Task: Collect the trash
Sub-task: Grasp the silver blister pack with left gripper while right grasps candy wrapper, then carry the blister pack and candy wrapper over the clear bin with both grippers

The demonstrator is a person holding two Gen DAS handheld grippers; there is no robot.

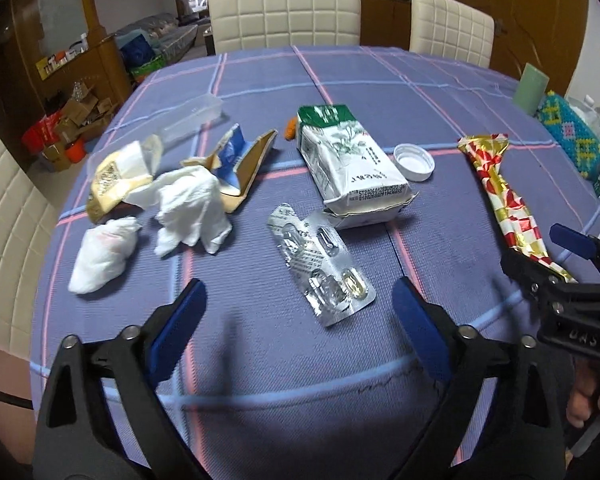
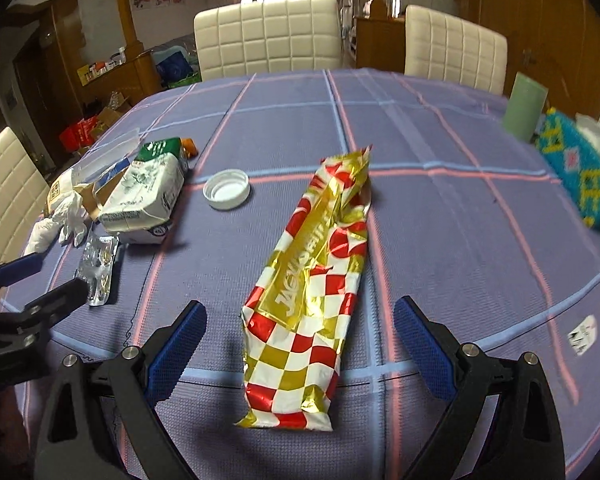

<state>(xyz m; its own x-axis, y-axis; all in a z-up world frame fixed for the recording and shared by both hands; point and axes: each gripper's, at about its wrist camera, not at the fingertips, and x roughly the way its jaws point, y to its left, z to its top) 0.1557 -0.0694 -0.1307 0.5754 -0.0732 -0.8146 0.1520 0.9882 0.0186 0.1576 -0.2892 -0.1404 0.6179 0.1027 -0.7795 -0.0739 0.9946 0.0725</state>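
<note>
Left wrist view first: we see the left gripper (image 1: 300,320) standing wide apart over the checked tablecloth (image 1: 380,88), nothing pressed between its blue pads (image 1: 178,320). A silver blister pack (image 1: 320,264) lies just ahead of the gap, its near end reaching in between the fingertips (we cannot tell that either pad touches it). Beyond it lies a white and green carton (image 1: 352,160) on its side, with a white bottle cap (image 1: 414,161) just beside it. To the left we find crumpled white tissues (image 1: 192,212), a torn blue and brown box (image 1: 240,164) and a clear plastic tray (image 1: 192,118). A small orange thing (image 1: 290,129) peeks out behind the carton.

From the right wrist view, the right gripper (image 2: 300,336) is likewise spread wide and holds nothing. A long red, gold and white checked wrapper (image 2: 312,280) lies flat between its fingers, its near end lying between the two pads and clear of both, its far end running away up the table. The left gripper (image 2: 40,304) shows at the left edge, near the blister pack (image 2: 100,268). Cream chairs (image 2: 268,36) stand at the far side of the table.
</note>
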